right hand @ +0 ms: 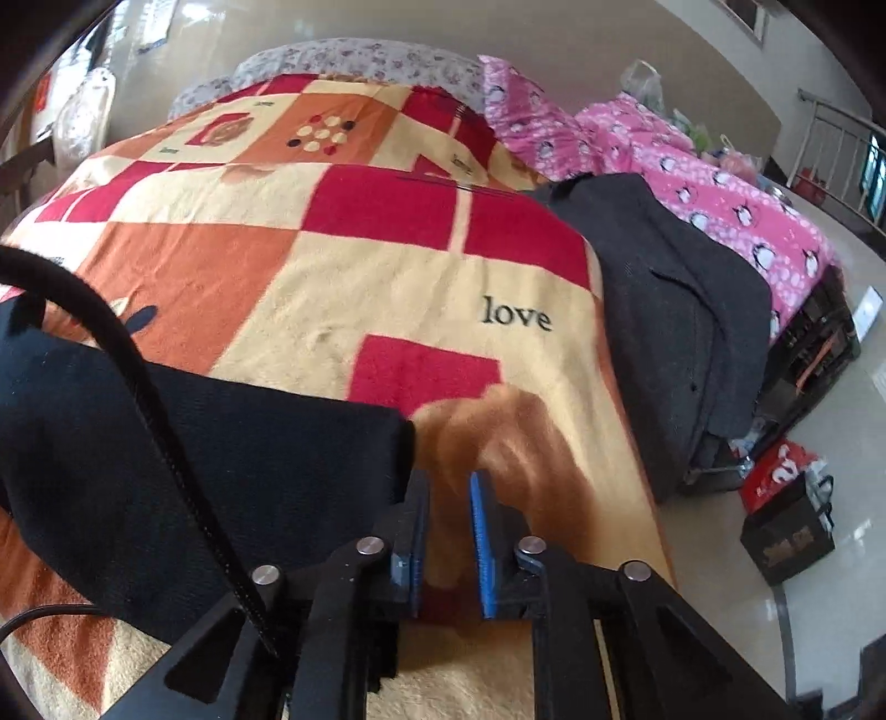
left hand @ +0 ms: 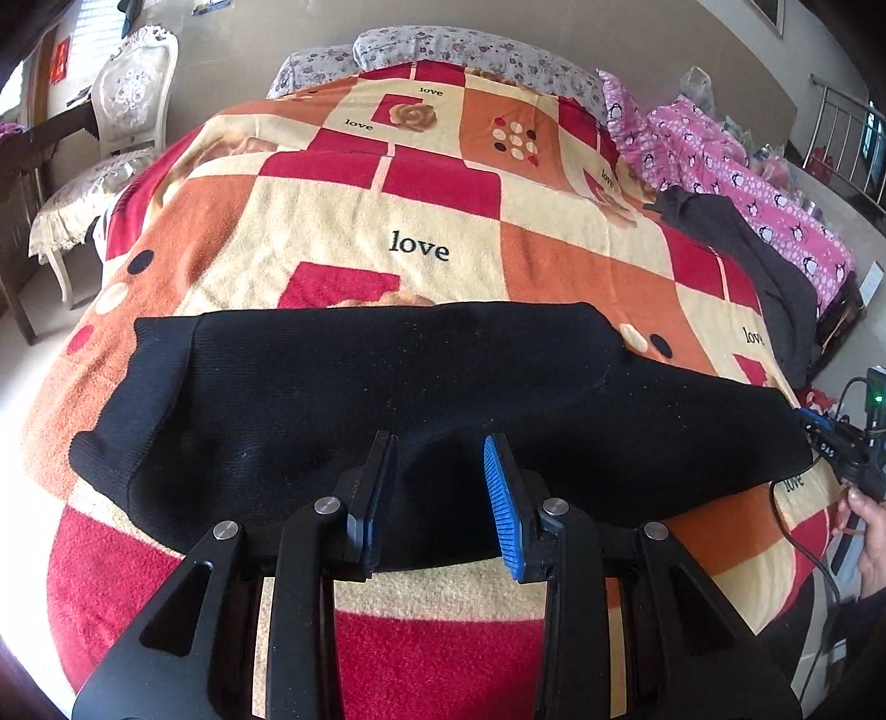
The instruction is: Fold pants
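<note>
While both sets of jaws gape empty, left gripper point(left hand: 440, 493) over black pants point(left hand: 387, 387), right gripper point(right hand: 448, 531) beside them.

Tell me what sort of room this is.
Most likely a home bedroom: a bed under a patchwork "love" blanket, floral pillows at its head, and an upholstered chair beside it.

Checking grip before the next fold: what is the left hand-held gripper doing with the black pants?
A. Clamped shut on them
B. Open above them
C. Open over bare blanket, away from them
B: the left hand-held gripper stands with its jaws apart over the black pants, no fabric pinched between them.
</note>
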Tool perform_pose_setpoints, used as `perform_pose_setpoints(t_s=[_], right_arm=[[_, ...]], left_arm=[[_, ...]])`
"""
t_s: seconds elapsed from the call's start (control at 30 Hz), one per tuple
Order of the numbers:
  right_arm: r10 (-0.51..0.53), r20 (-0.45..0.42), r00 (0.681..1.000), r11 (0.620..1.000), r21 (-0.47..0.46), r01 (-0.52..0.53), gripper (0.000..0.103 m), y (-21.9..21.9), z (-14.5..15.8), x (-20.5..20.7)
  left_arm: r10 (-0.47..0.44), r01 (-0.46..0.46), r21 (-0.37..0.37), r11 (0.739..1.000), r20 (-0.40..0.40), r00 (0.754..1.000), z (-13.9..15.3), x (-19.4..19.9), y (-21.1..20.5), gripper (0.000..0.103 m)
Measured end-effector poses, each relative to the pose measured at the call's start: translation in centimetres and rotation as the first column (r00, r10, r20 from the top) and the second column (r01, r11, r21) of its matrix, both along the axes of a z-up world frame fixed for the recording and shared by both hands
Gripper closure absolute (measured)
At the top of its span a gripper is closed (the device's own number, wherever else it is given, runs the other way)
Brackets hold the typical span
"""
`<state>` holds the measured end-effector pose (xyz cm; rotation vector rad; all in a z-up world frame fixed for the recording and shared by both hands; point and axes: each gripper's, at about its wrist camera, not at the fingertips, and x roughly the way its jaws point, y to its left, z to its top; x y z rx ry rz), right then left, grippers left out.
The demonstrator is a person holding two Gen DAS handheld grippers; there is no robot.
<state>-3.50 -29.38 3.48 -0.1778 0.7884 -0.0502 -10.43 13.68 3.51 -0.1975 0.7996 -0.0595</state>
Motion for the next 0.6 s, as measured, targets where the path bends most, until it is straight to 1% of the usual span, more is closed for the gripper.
perform_pose_setpoints(t_s=[0.07,0.1,0.13,0.27,0.33,0.4,0.47,0.6], right_arm=[[0.024,0.024,0.999,0.994,0.108,-0.027,0.089,-0.2,0.9,-1.1],[0.038,0.032,0.999,0.988,0.149,-0.042,0.086,0.0,1.3,-1.6],[0.048,0.038,0.998,0.985,0.166,-0.054,0.085,0.4,1.6,-2.0],[0.098,0.060,0.993,0.974,0.199,-0.108,0.078,2.9,2.0,-3.2],[0.110,0.070,0.991,0.970,0.211,-0.122,0.073,4.1,2.2,-3.6],[0.130,0.079,0.988,0.958,0.245,-0.146,0.064,5.4,2.4,-3.9],[0.148,0.082,0.986,0.952,0.259,-0.164,0.057,6.5,2.4,-4.1],[0.176,0.075,0.982,0.941,0.281,-0.190,0.057,8.6,2.1,-4.3]], left_arm=[[0.014,-0.014,-0.002,1.000,-0.006,1.000,-0.2,-0.1,0.4,0.071],[0.025,-0.025,-0.003,1.000,-0.009,1.000,-0.3,-0.2,0.7,0.071],[0.036,-0.036,0.000,0.999,-0.011,0.999,-0.4,-0.2,0.8,0.071],[0.070,-0.070,0.026,0.997,-0.007,0.998,-0.4,-0.5,0.9,0.071],[0.070,-0.070,0.038,0.997,0.000,0.998,-0.3,-0.7,0.8,0.071],[0.072,-0.073,0.050,0.996,0.011,0.997,-0.3,-0.7,0.5,0.071],[0.073,-0.074,0.057,0.996,0.020,0.997,-0.3,-0.7,0.3,0.071],[0.061,-0.063,0.071,0.995,0.037,0.997,-0.1,-0.8,-0.6,0.071]])
